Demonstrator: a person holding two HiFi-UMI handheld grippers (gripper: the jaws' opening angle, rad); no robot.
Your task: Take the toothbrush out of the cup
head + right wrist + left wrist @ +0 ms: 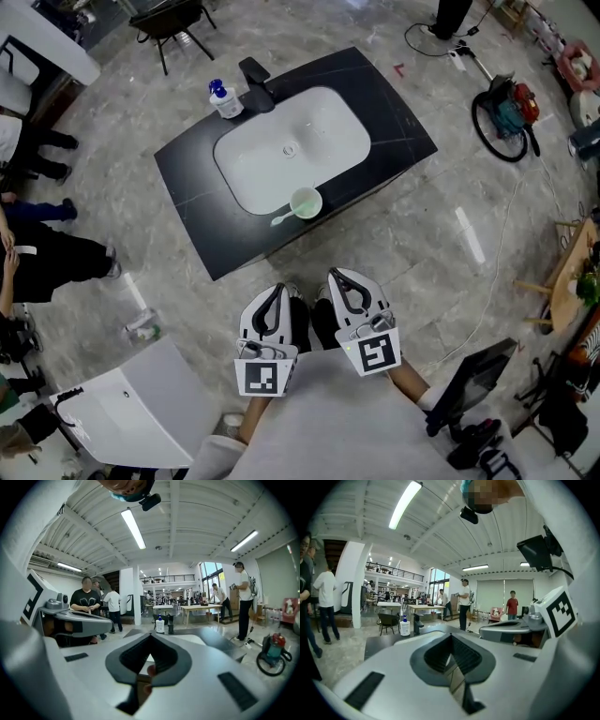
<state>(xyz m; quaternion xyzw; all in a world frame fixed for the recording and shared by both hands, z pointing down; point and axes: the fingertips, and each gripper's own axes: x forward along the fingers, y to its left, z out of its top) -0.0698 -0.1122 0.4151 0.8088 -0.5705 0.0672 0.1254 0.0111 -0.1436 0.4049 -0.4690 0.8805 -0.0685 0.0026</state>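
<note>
A pale green cup point(306, 202) stands on the front rim of the white sink point(323, 127), which is set in a black counter point(192, 187). A light toothbrush point(282, 220) pokes out of the cup toward the counter's near edge. Both grippers hover over the floor on the near side of the counter, well short of the cup. My left gripper point(277, 290) point(451, 639) has its jaws together with nothing between them. Beside it, my right gripper point(336, 275) point(150, 639) is also shut and empty. The cup is hidden in both gripper views.
A soap bottle point(223, 98) point(404, 626) point(160, 624) and a black tap point(255, 82) stand at the sink's far left corner. A white unit point(131, 412) sits on the floor at lower left, a vacuum cleaner point(506, 108) at right. People stand along the left side.
</note>
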